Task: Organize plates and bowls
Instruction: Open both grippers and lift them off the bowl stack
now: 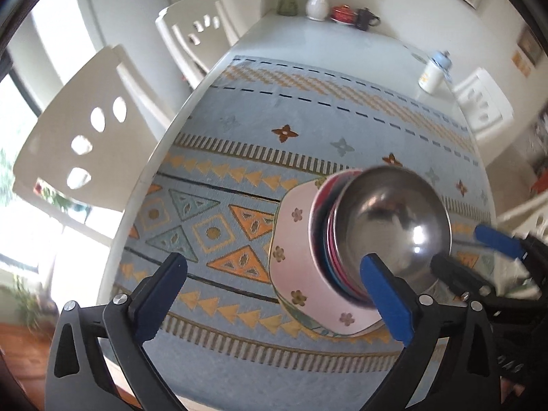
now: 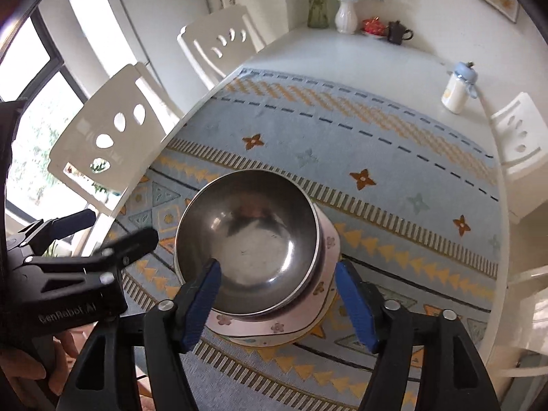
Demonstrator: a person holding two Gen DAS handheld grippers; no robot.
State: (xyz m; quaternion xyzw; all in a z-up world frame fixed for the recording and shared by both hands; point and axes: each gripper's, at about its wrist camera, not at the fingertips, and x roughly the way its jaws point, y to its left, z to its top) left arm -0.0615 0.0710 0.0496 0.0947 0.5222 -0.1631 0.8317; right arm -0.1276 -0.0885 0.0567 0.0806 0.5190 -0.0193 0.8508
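Observation:
A stack stands on the patterned blue cloth [image 2: 376, 157]: a steel bowl [image 2: 253, 239] on top, nested coloured bowls [image 1: 328, 239] under it, and a pink flowered plate [image 2: 274, 327] at the bottom. My right gripper [image 2: 279, 267] hangs open above the near side of the stack. One pad is over the steel bowl's inside, the other is outside its rim, and neither presses on it. My left gripper [image 1: 274, 260] is wide open to the left of the stack, with only cloth and the plate's edge between its fingers. Each gripper shows in the other view: left gripper [image 2: 123, 224], right gripper [image 1: 457, 245].
White chairs [image 2: 113, 126] [image 2: 219, 44] line the table's left side, and another chair [image 2: 520, 137] stands at the right. A white bottle [image 2: 457, 92] with a blue cap stands far right. A vase [image 2: 346, 17], a red dish and a dark teapot [image 2: 397, 32] sit at the far end.

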